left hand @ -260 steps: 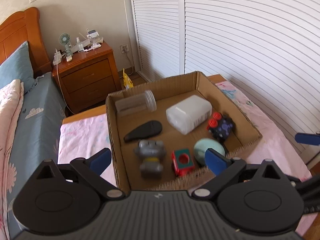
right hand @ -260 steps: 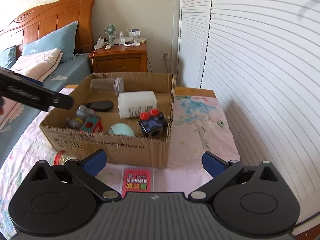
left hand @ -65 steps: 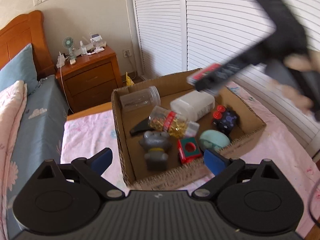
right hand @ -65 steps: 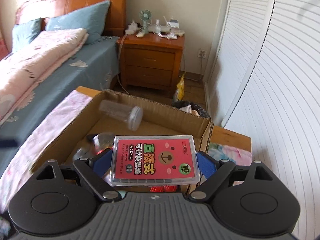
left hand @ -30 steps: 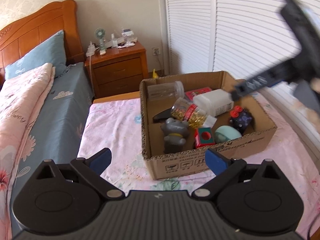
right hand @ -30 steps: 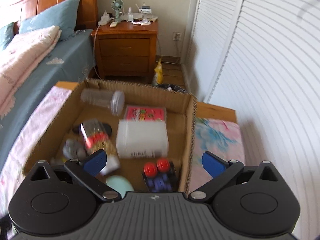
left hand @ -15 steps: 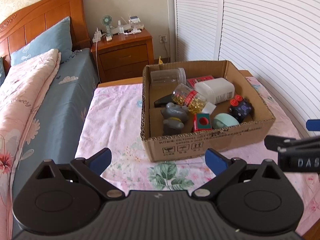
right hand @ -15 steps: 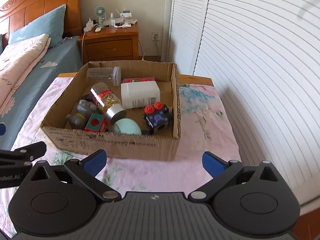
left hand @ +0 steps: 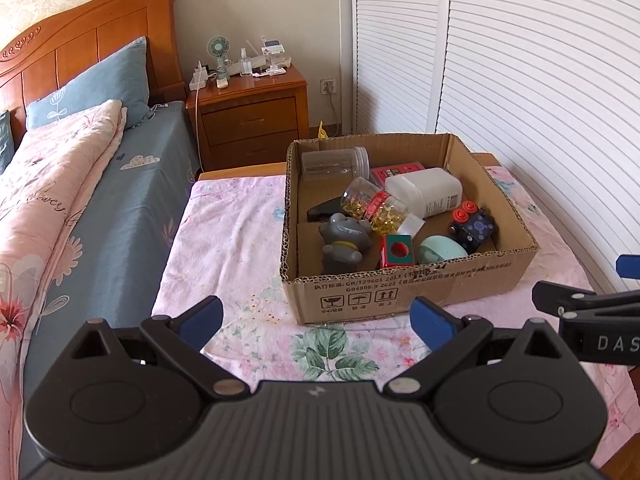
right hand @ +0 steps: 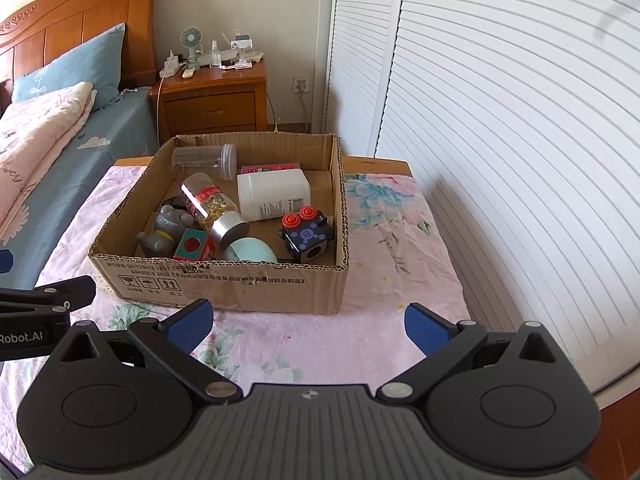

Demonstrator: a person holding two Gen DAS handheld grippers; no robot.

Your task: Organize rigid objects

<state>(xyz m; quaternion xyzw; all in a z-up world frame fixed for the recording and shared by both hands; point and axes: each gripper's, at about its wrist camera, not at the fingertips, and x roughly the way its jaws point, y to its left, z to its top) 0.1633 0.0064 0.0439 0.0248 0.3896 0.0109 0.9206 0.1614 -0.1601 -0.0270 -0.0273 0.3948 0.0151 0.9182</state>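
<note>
Cardboard box (right hand: 240,284) holds everything; both hand-held grippers, left (left hand: 316,318) and right (right hand: 306,322), hang spread and empty; best leave them clear.

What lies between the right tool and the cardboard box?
Only bare floral cloth lies between the right tool and the cardboard box, seen in the right wrist view.

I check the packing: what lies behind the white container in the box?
Behind the white container, a red flat pack lies by the back wall of the cardboard box; most of it is hidden.
</note>
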